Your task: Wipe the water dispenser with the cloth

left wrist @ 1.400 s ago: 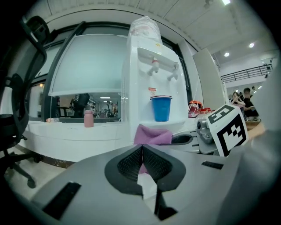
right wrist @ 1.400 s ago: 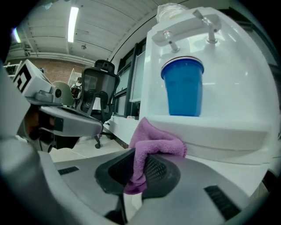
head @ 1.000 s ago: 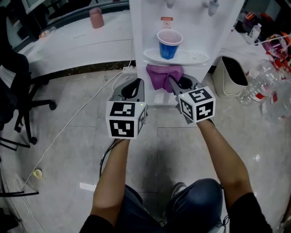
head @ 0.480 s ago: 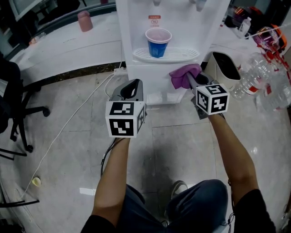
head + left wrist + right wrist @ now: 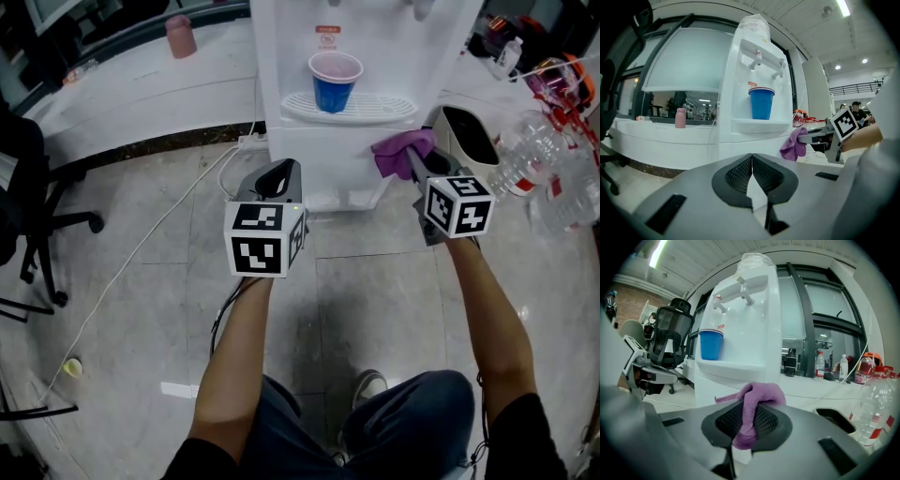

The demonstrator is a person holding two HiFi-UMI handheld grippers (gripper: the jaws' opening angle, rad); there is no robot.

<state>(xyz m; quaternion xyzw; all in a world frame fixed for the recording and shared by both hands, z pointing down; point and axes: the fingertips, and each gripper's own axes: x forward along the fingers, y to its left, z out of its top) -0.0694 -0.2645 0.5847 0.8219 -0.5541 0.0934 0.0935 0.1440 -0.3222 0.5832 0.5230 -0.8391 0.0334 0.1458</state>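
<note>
The white water dispenser [image 5: 323, 159] stands on the floor ahead, with a blue cup [image 5: 334, 81] on its drip tray [image 5: 375, 111]. My right gripper [image 5: 415, 161] is shut on a purple cloth [image 5: 401, 150] and holds it at the dispenser's right front corner, just below the tray. In the right gripper view the cloth [image 5: 752, 414] is bunched between the jaws, with the dispenser [image 5: 740, 333] close behind. My left gripper [image 5: 277, 178] hangs shut and empty in front of the dispenser's lower left. The left gripper view shows the dispenser [image 5: 745, 112] and the cloth [image 5: 793, 145].
A white waste bin [image 5: 469, 141] stands right of the dispenser, with clear plastic bottles [image 5: 544, 178] beyond it. A white cable [image 5: 141, 253] runs across the tiled floor at left. An office chair [image 5: 28, 216] stands far left. A pink bottle [image 5: 180, 36] sits on the ledge.
My right gripper has carried the cloth from the middle of the dispenser's front, under the tray, rightward to its right corner. The left gripper has barely moved.
</note>
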